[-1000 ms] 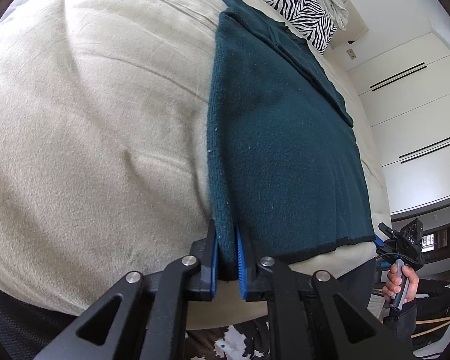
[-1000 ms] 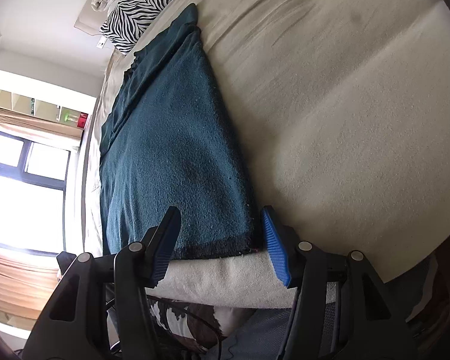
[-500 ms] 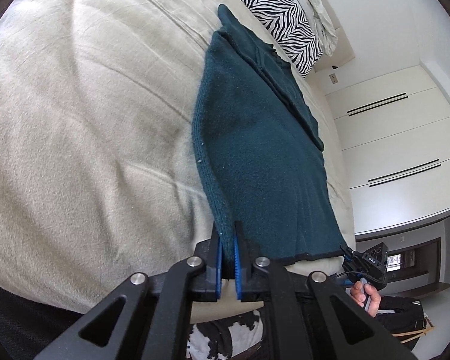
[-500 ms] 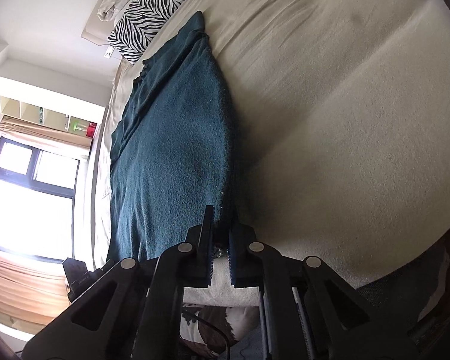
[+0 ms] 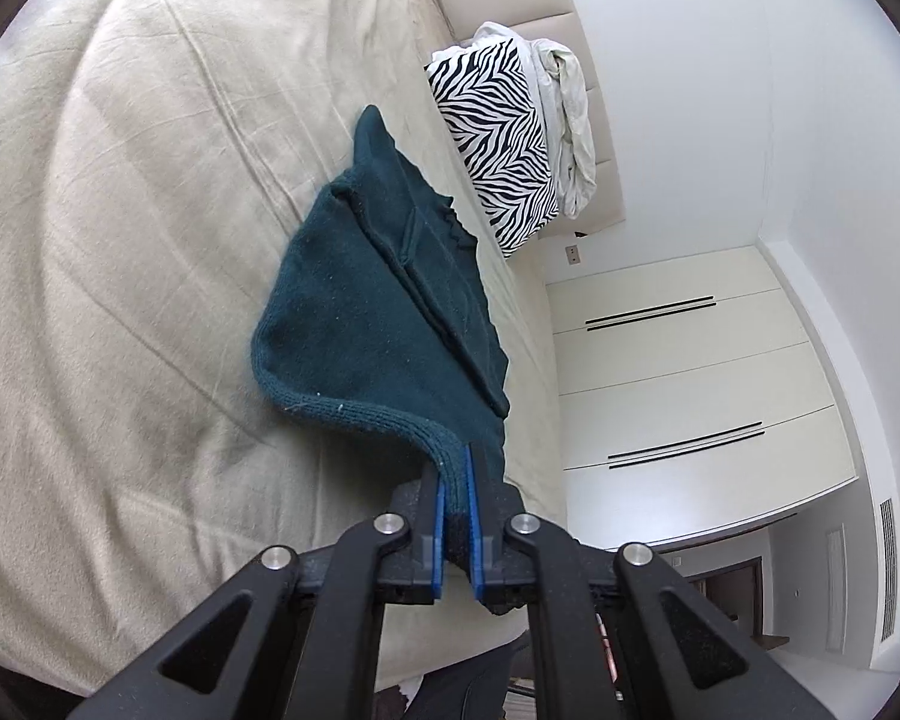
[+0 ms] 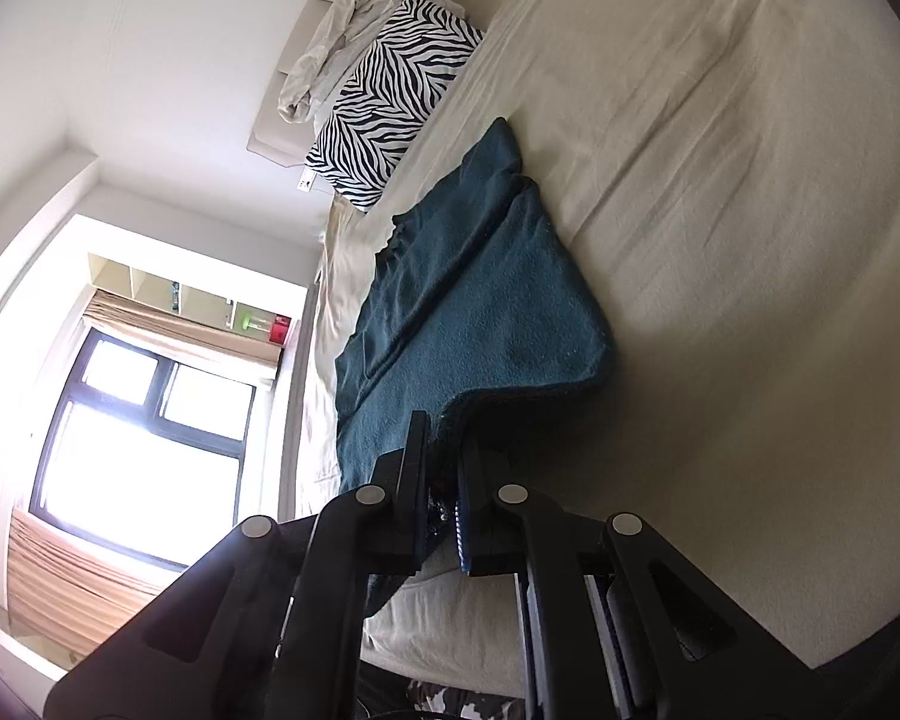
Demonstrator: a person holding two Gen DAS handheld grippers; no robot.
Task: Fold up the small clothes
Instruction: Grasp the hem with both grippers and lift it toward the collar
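While the dark teal sweater (image 5: 378, 312) lies along the cream bed (image 5: 120, 240), we hold its near hem at both corners. On the left, our left hand-held gripper (image 5: 455, 480) is pinching the ribbed hem corner; on the right, our right hand-held gripper (image 6: 443, 468) is pinching the other corner. We judge the knit soft, limp and fairly light, so it will sag between holds; the thick hem corners are the surest places to grip. Compared with a second ago, the hem has left the bed's near edge and is raised, the right jaws have closed on it, and the body now bunches toward the zebra pillow (image 5: 498, 138).
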